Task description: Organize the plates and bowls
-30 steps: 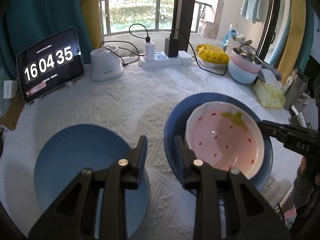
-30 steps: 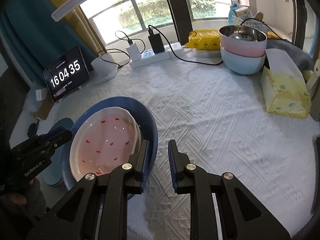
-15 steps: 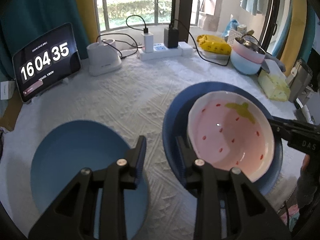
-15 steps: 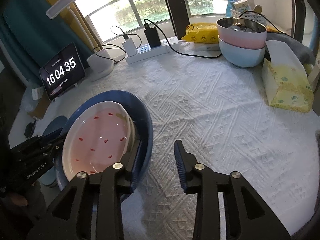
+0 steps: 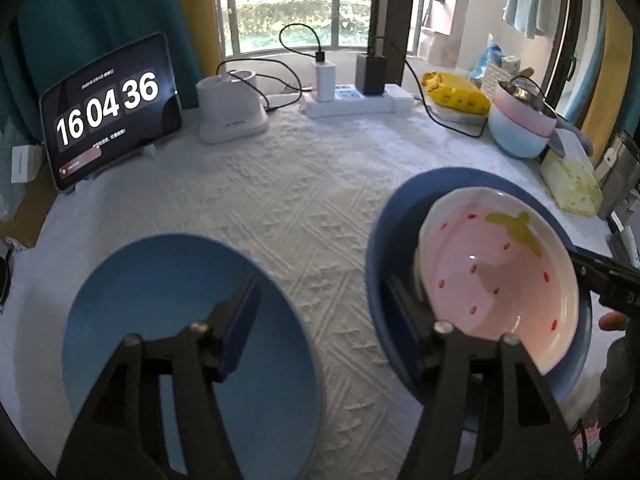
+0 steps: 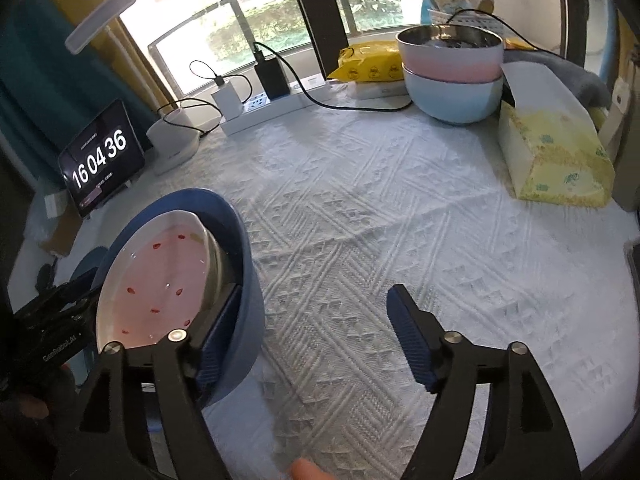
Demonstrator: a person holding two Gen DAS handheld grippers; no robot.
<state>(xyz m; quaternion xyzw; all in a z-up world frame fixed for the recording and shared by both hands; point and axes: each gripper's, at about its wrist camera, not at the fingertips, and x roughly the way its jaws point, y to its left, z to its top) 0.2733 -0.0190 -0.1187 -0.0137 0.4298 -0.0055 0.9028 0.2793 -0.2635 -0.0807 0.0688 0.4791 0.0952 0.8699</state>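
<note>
On the table (image 6: 400, 208), covered with a white textured cloth, a pink strawberry dish (image 5: 496, 280) sits nested inside a dark blue bowl (image 5: 392, 216), leaning toward one side of it rather than lying centred. In the left wrist view the left gripper (image 5: 320, 300) has its jaws spread wide: one finger hangs over a light blue plate (image 5: 160, 280) lying flat at the near left of the table, the other reaches down inside the dark blue bowl beside the pink dish. In the right wrist view the right gripper (image 6: 316, 316) also has its jaws wide apart, one finger just inside the near rim of the dark blue bowl and the other out over bare cloth; whether either finger touches the bowl cannot be told. At the far right of the table stands a stack of bowls (image 6: 452, 76), metal in pink in pale blue, with a yellow tissue box (image 6: 556, 156) near it. A tablet clock (image 5: 108, 108) reading 16 04 36 leans at the far left, and a white power strip (image 5: 356, 100) with chargers lies by the window.
</note>
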